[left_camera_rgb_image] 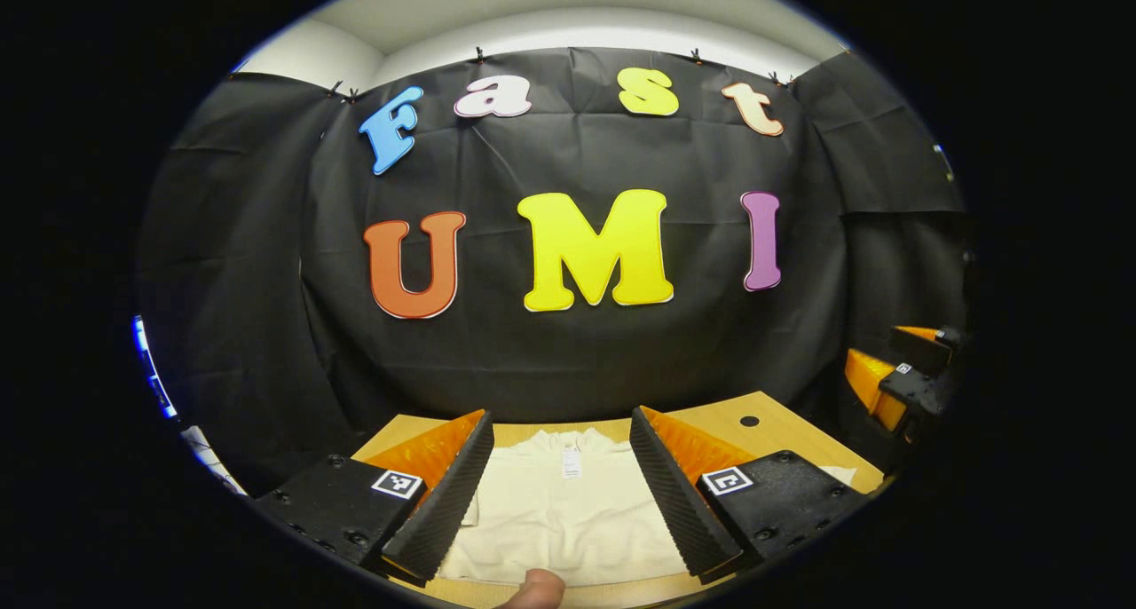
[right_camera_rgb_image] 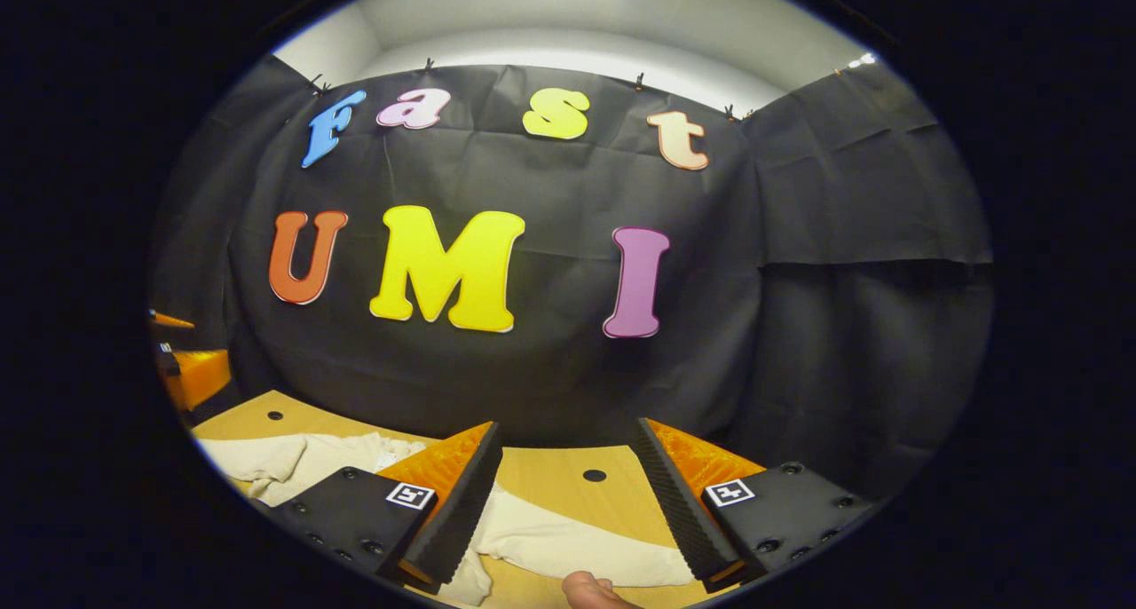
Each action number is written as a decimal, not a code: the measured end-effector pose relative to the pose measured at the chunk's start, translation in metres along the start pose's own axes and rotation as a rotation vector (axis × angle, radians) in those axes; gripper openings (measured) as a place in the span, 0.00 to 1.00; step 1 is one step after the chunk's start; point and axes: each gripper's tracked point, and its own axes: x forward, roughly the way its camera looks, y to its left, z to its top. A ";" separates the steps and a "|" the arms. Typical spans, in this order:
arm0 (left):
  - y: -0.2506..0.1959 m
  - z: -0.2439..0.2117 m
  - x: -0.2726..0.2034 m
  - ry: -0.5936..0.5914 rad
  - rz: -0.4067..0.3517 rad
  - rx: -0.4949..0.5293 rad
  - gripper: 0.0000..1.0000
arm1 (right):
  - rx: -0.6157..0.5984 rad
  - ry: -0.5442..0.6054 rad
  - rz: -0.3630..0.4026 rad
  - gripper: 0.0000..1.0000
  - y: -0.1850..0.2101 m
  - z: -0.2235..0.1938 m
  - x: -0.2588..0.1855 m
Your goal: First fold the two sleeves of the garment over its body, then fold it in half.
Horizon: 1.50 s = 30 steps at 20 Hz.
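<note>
Both grippers stand wide open and hold nothing: between the left gripper (left_camera_rgb_image: 564,502) fingers the cream garment (left_camera_rgb_image: 568,502) lies flat on the wooden table (left_camera_rgb_image: 772,427), collar at the far side, while a sleeve (right_camera_rgb_image: 577,547) stretches out across the gap of the right gripper (right_camera_rgb_image: 568,520). With that sleeve spread clear of the body, I judge the sleeve folds unfinished. Closing on its cuff calls for lowering the right fingers onto the cloth.
</note>
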 end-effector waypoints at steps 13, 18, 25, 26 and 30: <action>-0.057 0.002 -0.012 0.012 0.088 0.016 0.98 | 0.047 0.402 -0.075 0.94 -0.117 -0.207 0.038; -0.061 0.002 -0.026 0.012 0.136 0.024 0.98 | 0.090 0.608 -0.148 0.95 -0.153 -0.292 0.049; -0.039 0.000 -0.037 0.020 0.185 0.032 0.98 | 0.201 0.845 -0.249 0.95 -0.166 -0.362 0.051; -0.035 -0.003 -0.036 0.029 0.189 0.029 0.98 | 0.224 0.890 -0.268 0.95 -0.167 -0.371 0.049; -0.020 -0.009 -0.031 0.042 0.186 0.010 0.98 | 0.337 0.972 -0.389 0.94 -0.169 -0.379 0.047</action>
